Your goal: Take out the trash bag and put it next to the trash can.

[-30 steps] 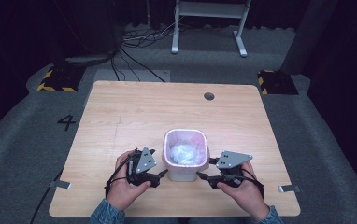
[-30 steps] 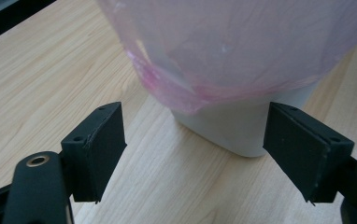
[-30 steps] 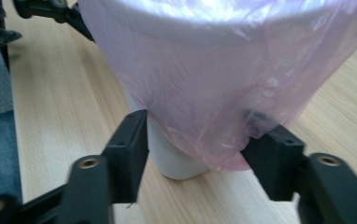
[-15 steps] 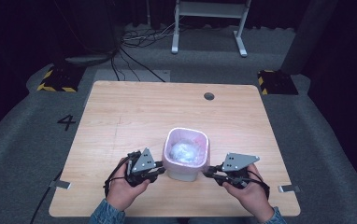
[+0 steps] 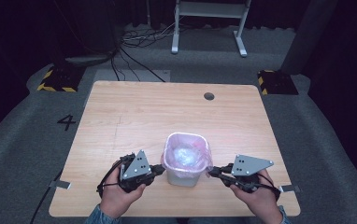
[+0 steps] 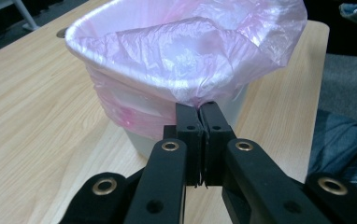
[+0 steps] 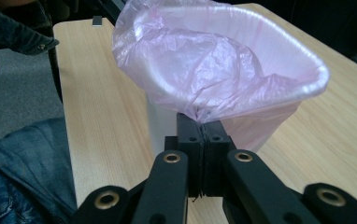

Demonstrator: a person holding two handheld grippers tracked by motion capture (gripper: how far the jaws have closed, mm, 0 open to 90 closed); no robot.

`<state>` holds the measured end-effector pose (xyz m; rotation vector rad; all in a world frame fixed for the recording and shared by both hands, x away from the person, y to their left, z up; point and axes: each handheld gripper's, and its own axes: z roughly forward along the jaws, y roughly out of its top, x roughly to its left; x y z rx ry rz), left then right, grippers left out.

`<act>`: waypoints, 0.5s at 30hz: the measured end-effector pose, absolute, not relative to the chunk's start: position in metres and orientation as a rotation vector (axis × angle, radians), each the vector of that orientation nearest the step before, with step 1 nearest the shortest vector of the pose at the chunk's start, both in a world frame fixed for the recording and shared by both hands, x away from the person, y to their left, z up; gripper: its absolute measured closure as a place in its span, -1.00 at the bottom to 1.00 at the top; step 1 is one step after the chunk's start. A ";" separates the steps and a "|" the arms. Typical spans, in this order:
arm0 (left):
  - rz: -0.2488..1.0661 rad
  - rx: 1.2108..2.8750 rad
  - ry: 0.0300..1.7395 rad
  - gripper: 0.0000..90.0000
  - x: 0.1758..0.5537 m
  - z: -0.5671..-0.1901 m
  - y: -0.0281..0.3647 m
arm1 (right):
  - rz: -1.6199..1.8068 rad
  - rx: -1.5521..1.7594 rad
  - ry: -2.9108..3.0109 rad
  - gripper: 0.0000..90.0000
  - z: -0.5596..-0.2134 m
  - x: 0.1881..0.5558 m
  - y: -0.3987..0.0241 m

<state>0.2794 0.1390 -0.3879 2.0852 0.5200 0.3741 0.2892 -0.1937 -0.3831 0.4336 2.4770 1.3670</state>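
A small white bin (image 5: 182, 176) stands near the table's front edge, lined with a pink plastic bag (image 5: 189, 150) folded over its rim. My left gripper (image 5: 160, 169) is at the bin's left side. Its jaws have just been closing and now pinch the bag's overhang (image 6: 193, 95), with my left gripper (image 6: 199, 111) shut tight on the film. At the bin's right side my right gripper (image 5: 212, 171) has also just been closing on the bag. In the right gripper view the film (image 7: 200, 109) bunches where my right gripper (image 7: 202, 125) grips it.
The wooden table (image 5: 134, 116) has a round cable hole (image 5: 209, 96) at the back right. Tape tabs (image 5: 59, 185) stick out at the front corners. A white stand (image 5: 209, 23) and cables lie on the floor behind. Denim sleeves (image 6: 340, 149) sit close to the bin.
Both grippers went from open beside the bin to shut on the bag's overhang. Both hands rose a little, and the film is drawn up at each side.
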 end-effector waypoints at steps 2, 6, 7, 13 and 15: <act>0.365 2.085 0.516 0.95 0.278 -0.383 0.140 | 1.376 0.426 2.468 0.98 -0.379 0.287 -0.194; 0.331 2.064 0.506 0.94 0.274 -0.376 0.144 | 1.421 0.421 2.455 0.98 -0.373 0.286 -0.197; 0.322 2.060 0.505 0.94 0.273 -0.375 0.145 | 1.426 0.421 2.454 0.98 -0.372 0.285 -0.198; 0.243 2.103 0.475 0.94 0.264 -0.376 0.147 | 1.426 0.395 2.516 0.97 -0.371 0.278 -0.199; 0.231 2.119 0.461 0.93 0.258 -0.377 0.147 | 1.428 0.391 2.558 0.97 -0.372 0.274 -0.200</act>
